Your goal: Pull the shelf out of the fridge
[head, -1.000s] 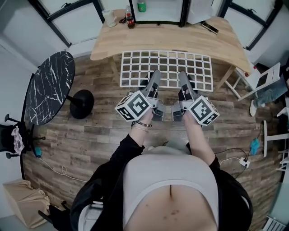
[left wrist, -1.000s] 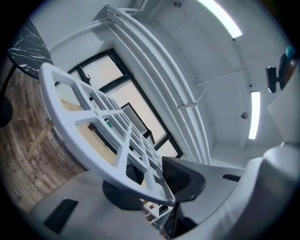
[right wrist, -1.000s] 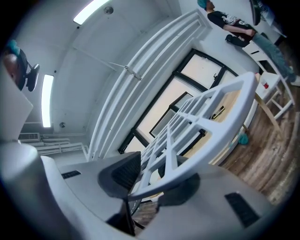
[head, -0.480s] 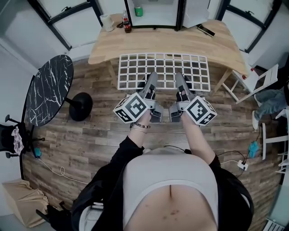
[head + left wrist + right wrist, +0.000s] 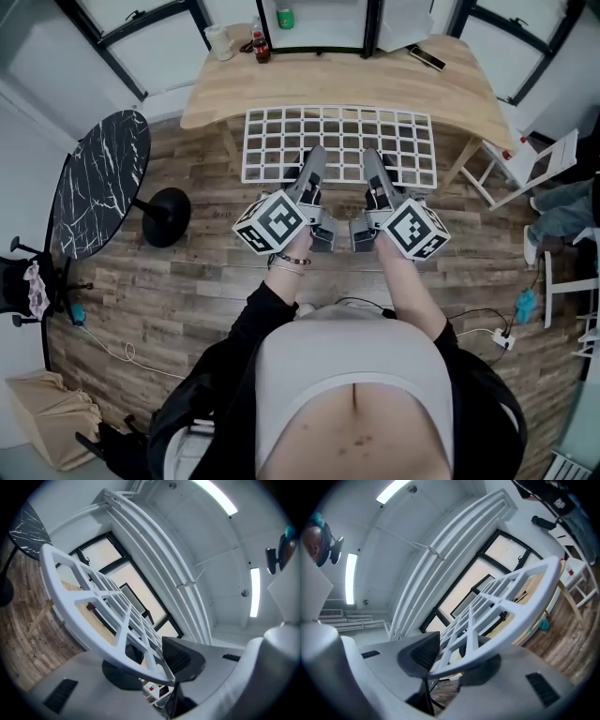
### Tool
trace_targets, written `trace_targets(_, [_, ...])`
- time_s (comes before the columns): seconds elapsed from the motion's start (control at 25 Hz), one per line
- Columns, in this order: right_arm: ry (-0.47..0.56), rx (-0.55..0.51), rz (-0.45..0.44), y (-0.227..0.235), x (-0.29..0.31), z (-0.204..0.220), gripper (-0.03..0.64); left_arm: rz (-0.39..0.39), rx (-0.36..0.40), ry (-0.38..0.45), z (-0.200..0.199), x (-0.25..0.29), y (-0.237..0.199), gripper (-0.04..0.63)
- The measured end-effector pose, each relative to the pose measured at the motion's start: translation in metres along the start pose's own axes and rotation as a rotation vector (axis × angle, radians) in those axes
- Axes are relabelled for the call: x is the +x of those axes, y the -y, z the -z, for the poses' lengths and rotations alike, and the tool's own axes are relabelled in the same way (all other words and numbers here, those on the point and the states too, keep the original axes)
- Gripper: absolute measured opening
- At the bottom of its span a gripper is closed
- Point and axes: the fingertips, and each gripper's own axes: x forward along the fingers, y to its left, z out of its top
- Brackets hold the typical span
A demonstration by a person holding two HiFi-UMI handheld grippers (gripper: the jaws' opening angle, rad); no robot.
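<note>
While both grippers hold it by its near rail, the white grid shelf [image 5: 339,141] lies flat and level in the head view, out in the room in front of the person. Its far edge overlaps the near edge of the wooden table [image 5: 337,82]; whether it touches the tabletop cannot be told. The left gripper [image 5: 313,161] and the right gripper [image 5: 372,163] reach forward side by side, near each other, onto the middle of that rail, each with its marker cube toward the person. At the table's far side stand a cup [image 5: 218,39], a dark bottle [image 5: 261,47] and a green can [image 5: 285,16], and a phone [image 5: 427,56] lies toward the right. A black marble round table [image 5: 98,183] stands on the plank floor at the left and a white chair [image 5: 542,161] at the right.

In the left gripper view, the shelf [image 5: 89,597] runs away up and to the left from the left gripper [image 5: 165,666]. Its edge rail sits between the two jaws, and the dark ribbed pad [image 5: 180,656] presses against it, so the jaws are clamped on the shelf.

In the right gripper view, the shelf [image 5: 501,611] stretches away up and to the right. The right gripper [image 5: 440,660] has the rail pinched between its jaws, with the dark pad [image 5: 419,656] bearing on it from one side and the other jaw from below.
</note>
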Motion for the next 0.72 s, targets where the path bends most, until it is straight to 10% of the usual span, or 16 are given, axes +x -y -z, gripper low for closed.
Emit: trace_targets(0.72, [-0.006, -0.001, 0.011, 0.004, -0.013, -0.001, 0.144, -0.009, -0.004, -0.012, 0.011, -0.004, 0.005, 0.126])
